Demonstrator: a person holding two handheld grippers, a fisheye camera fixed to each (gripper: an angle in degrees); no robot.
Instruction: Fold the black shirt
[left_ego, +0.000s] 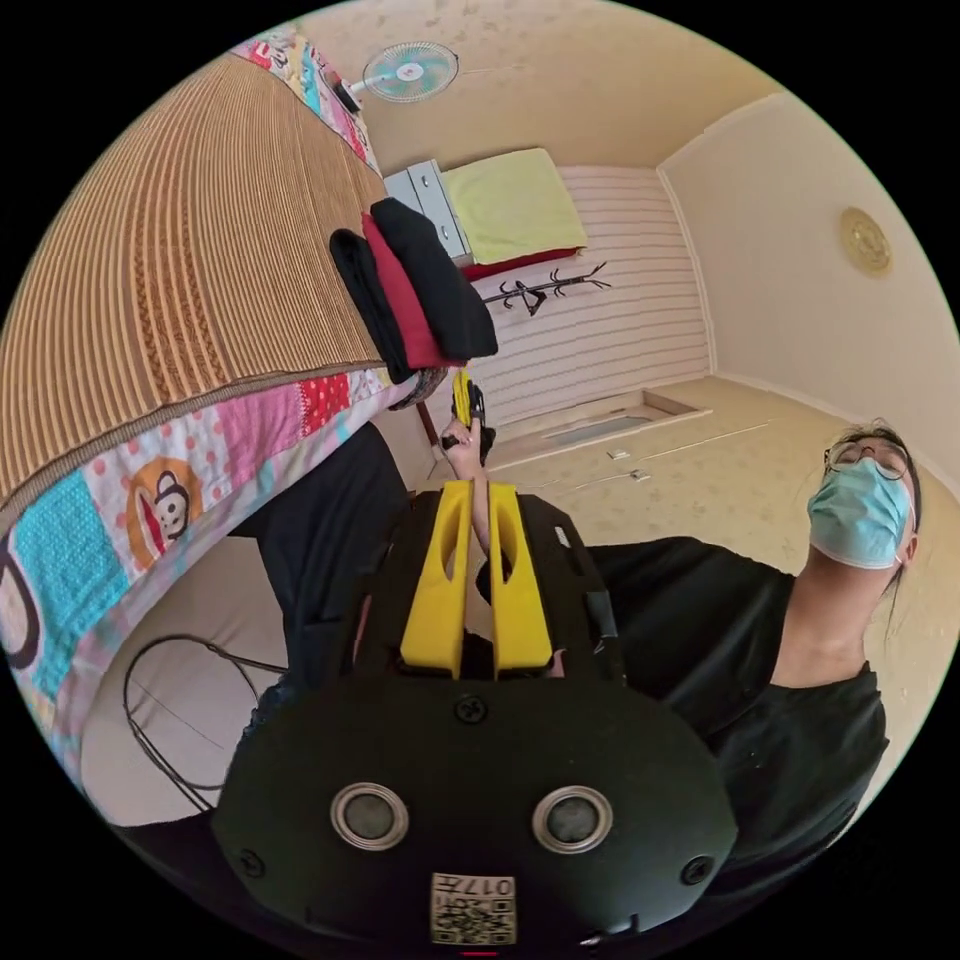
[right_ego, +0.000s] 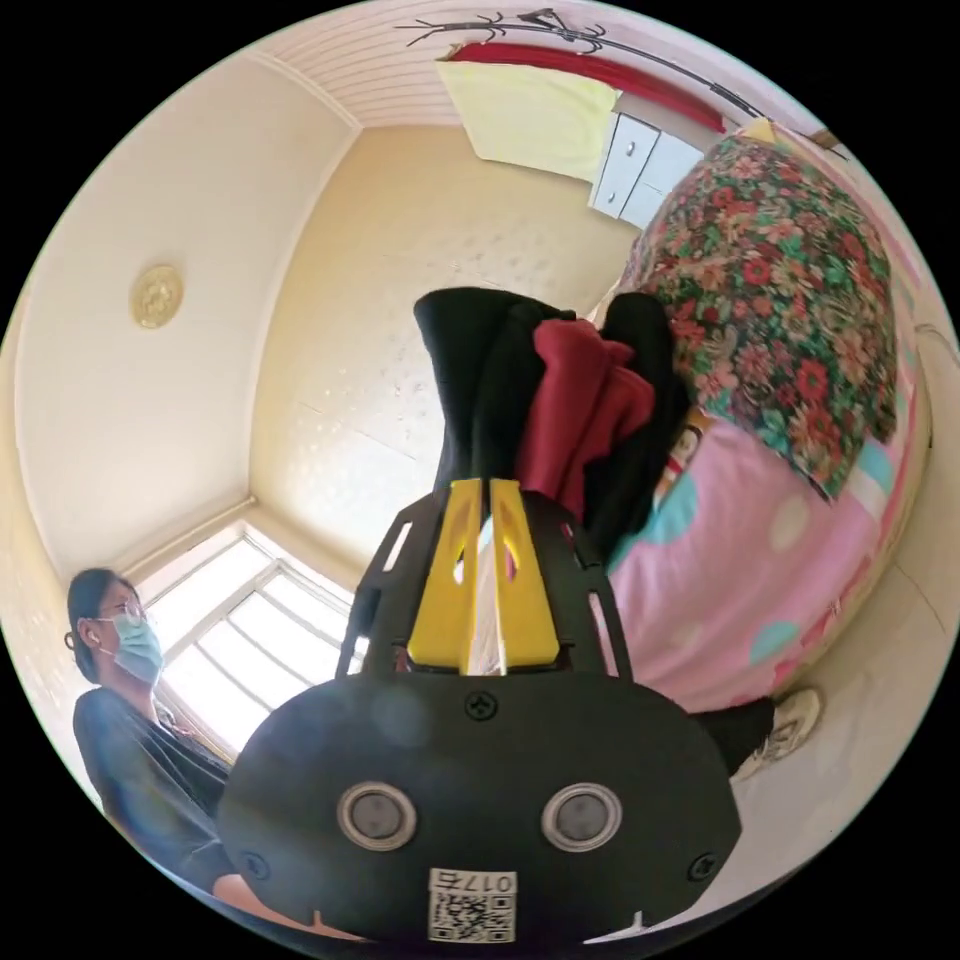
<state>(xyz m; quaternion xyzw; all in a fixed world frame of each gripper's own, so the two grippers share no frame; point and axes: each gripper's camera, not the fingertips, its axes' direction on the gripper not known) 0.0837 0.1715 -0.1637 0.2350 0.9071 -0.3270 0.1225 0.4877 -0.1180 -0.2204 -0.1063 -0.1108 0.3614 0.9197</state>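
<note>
Left gripper (left_ego: 478, 490): yellow jaws nearly together, only a thin gap, nothing between them; beyond the tips at 12 o'clock is the right gripper (left_ego: 463, 398), held in a hand.

Right gripper view: right gripper (right_ego: 478, 488) jaws almost closed, a narrow slit between them. Tips sit right at the lower edge of the stacked folded clothes; contact or pinch cannot be told, since the dark cloth hides the tips.

Folded black shirt (right_ego: 470, 370) is at 12 o'clock from those jaws, in a stack with a folded dark red garment (right_ego: 580, 400) at 1 o'clock and more black cloth beyond it. In the left gripper view, the same stack (left_ego: 440, 275) lies on the bed's woven straw mat (left_ego: 180, 250), near the mat's edge, above a patchwork cartoon-print sheet (left_ego: 150, 500).

Handling judgement: soft, light, limp knit; it will sag and slide apart if lifted by one layer. Better to take hold across the whole folded edge, through all layers, or at the corners with both grippers.

Flowered quilt bundle (right_ego: 790, 300) is at 2 o'clock, beside the stack. Person in a black top (left_ego: 760, 650) stands at 4 o'clock.
</note>
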